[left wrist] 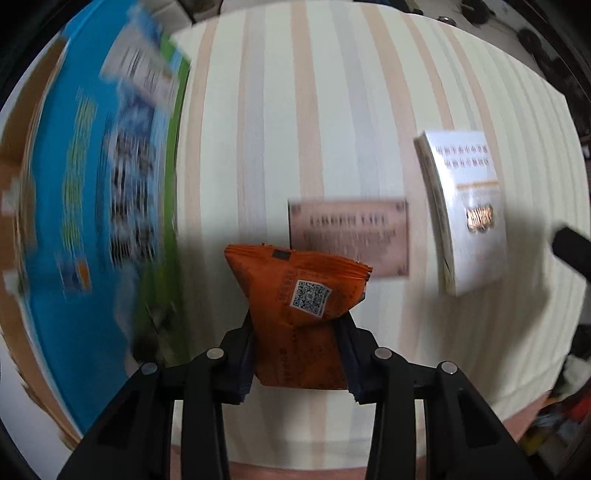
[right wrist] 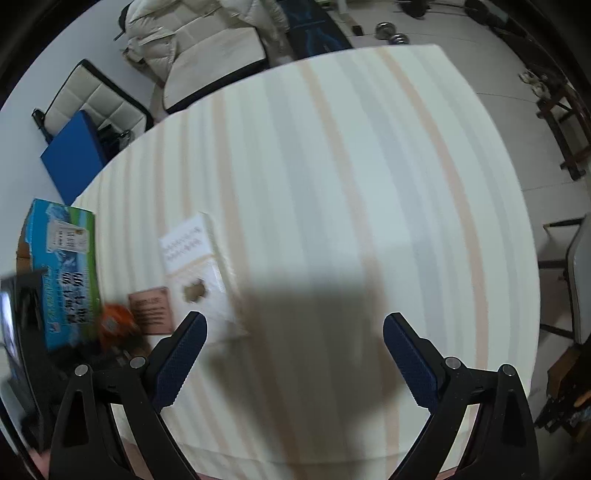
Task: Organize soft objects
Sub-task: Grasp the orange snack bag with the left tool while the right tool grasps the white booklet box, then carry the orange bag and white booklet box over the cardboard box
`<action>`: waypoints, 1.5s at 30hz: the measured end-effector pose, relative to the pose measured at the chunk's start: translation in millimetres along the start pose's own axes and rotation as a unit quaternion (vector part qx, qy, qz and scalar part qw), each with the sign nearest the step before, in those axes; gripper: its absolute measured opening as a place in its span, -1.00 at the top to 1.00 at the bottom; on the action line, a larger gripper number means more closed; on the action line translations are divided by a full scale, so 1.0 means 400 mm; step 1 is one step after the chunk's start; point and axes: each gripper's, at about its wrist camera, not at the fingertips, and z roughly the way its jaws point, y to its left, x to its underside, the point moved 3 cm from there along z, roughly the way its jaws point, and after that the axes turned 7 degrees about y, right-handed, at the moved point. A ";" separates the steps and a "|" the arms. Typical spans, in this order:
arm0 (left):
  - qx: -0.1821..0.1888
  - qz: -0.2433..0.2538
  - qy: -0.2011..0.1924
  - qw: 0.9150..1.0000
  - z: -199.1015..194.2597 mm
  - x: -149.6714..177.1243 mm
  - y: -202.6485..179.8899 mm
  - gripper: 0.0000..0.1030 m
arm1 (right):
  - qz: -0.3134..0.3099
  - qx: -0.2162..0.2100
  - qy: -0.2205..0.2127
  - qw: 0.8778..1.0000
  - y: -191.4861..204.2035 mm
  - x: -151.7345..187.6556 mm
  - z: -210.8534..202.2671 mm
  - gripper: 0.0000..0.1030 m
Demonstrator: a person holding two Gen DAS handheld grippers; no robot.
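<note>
My left gripper (left wrist: 297, 328) is shut on an orange snack packet (left wrist: 299, 295) with a QR code and holds it above the striped tablecloth (left wrist: 332, 110). A blue and green cardboard box (left wrist: 92, 203) stands close on its left, blurred. A flat pink-brown packet (left wrist: 351, 236) lies just beyond, and a white tissue pack (left wrist: 465, 206) to the right. My right gripper (right wrist: 295, 332) is open and empty over the cloth. In its view the orange packet (right wrist: 116, 321), pink packet (right wrist: 151, 310), white pack (right wrist: 199, 273) and box (right wrist: 66, 273) sit at the left.
The striped table (right wrist: 332, 184) stretches wide to the right and far side. Beyond its far edge are a white coat on a chair (right wrist: 192, 44), a blue board (right wrist: 70, 158) and dumbbells on the floor (right wrist: 391, 33). A dark chair (right wrist: 565, 122) stands at the right.
</note>
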 end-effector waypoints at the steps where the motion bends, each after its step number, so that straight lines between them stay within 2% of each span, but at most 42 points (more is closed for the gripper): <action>1: 0.009 -0.010 0.003 1.000 0.009 0.016 0.004 0.31 | -0.010 0.010 0.012 1.000 0.025 -0.015 0.008 -0.92; 7: 0.039 -0.046 0.018 0.998 0.048 0.083 0.024 0.31 | -0.055 0.043 0.062 0.996 0.154 -0.090 0.083 -0.90; 9: 0.042 -0.051 0.019 0.998 0.055 0.089 0.030 0.31 | -0.060 0.054 0.078 0.994 0.179 -0.105 0.112 -0.90; 12: 0.043 -0.053 0.020 0.997 0.058 0.101 0.047 0.31 | -0.061 0.049 0.101 0.992 0.210 -0.118 0.148 -0.90; 14: 0.042 -0.053 0.021 0.997 0.062 0.099 0.054 0.28 | -0.069 0.064 0.109 0.990 0.223 -0.120 0.166 -0.85; 17: 0.042 -0.053 0.032 0.997 0.094 0.105 0.070 0.22 | -0.096 0.121 0.104 0.982 0.245 -0.112 0.178 -0.49; 18: 0.039 -0.051 0.034 0.997 0.108 0.108 0.056 0.19 | -0.105 0.130 0.100 0.981 0.247 -0.105 0.172 -0.30; 19: 0.035 -0.048 0.036 0.998 0.117 0.111 0.056 0.17 | -0.104 0.131 0.101 0.981 0.243 -0.100 0.168 -0.19; 24: 0.036 -0.047 0.033 0.998 0.126 0.112 0.061 0.17 | -0.098 0.144 0.121 0.977 0.168 -0.058 0.158 -0.15; 27: 0.032 -0.040 0.029 0.998 0.116 0.100 0.052 0.17 | -0.086 0.128 0.129 0.979 0.123 -0.028 0.154 -0.16; 32: 0.024 -0.026 0.018 0.999 0.119 0.090 0.021 0.27 | -0.077 0.129 0.117 0.982 0.097 -0.015 0.143 -0.15; 36: 0.036 -0.016 0.005 0.999 0.096 0.111 -0.002 0.30 | -0.064 0.121 0.119 0.983 0.068 0.025 0.128 -0.13; 38: 0.055 -0.013 -0.009 0.998 0.061 0.126 -0.001 0.30 | -0.054 0.103 0.111 0.987 0.061 0.018 0.109 -0.13; 40: 0.076 -0.005 -0.028 0.997 0.014 0.151 0.010 0.30 | -0.045 0.080 0.100 0.991 0.053 0.049 0.083 -0.12; 45: 0.118 0.019 -0.083 0.989 -0.147 0.196 0.050 0.30 | -0.051 0.040 0.058 0.996 0.078 0.085 -0.054 -0.12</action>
